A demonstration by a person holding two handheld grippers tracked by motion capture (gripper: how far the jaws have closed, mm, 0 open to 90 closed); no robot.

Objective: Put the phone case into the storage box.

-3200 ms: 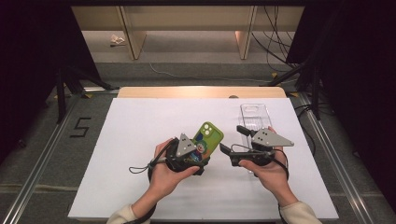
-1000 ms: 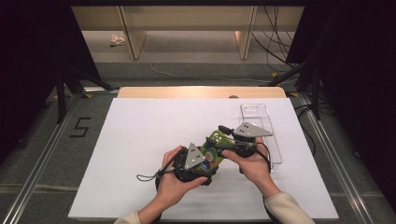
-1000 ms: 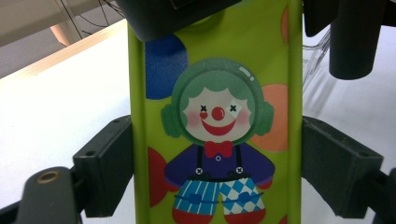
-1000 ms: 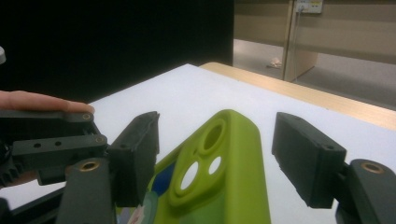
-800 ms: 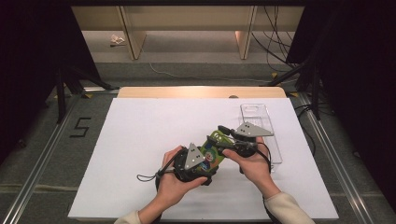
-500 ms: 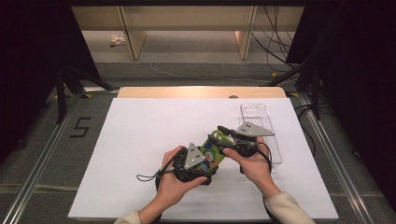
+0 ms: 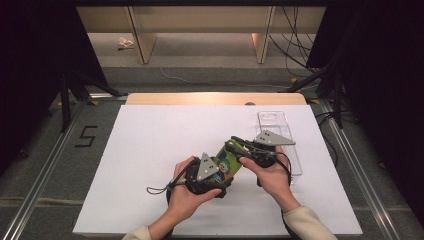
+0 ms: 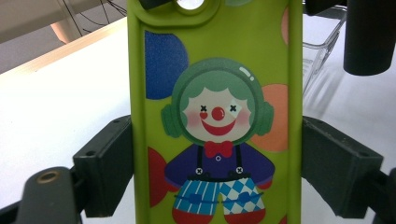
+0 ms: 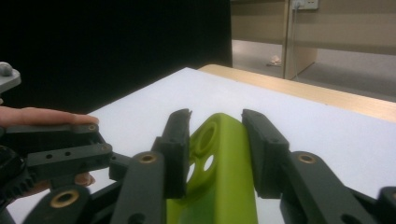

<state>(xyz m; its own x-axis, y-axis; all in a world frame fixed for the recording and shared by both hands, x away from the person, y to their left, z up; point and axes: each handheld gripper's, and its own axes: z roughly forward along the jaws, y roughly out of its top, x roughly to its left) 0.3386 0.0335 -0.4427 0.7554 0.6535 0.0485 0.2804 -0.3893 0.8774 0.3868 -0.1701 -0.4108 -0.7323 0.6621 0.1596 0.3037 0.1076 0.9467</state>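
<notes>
Holding the green phone case (image 7: 227,161) above the white bench (image 7: 150,150), your two hands meet just right of the bench's middle, near its front edge. Your left tongs (image 7: 216,171) clamp the case across its width: in the left gripper view both black pads press flat on the long edges of the case (image 8: 212,116), the printed clown side facing the camera, camera cutout at the far end.

Your right tongs (image 7: 235,146) sit at the case's far, camera-hole end. In the right gripper view the case (image 9: 222,163) stands edge-on between the two pads; the jaws have just been closing on it. The right pad looks to be against the case's back, the left pad at its open side; whether both press firmly is hard to tell, though contact looks made. Your left hand (image 9: 42,116) and its tongs show at the left of that view.

Just beyond your right hand, a clear plastic case (image 7: 280,130) lies flat on the bench near its right edge. Past the bench's far wooden edge, cables (image 7: 295,55) trail on the floor beside pale furniture legs.
</notes>
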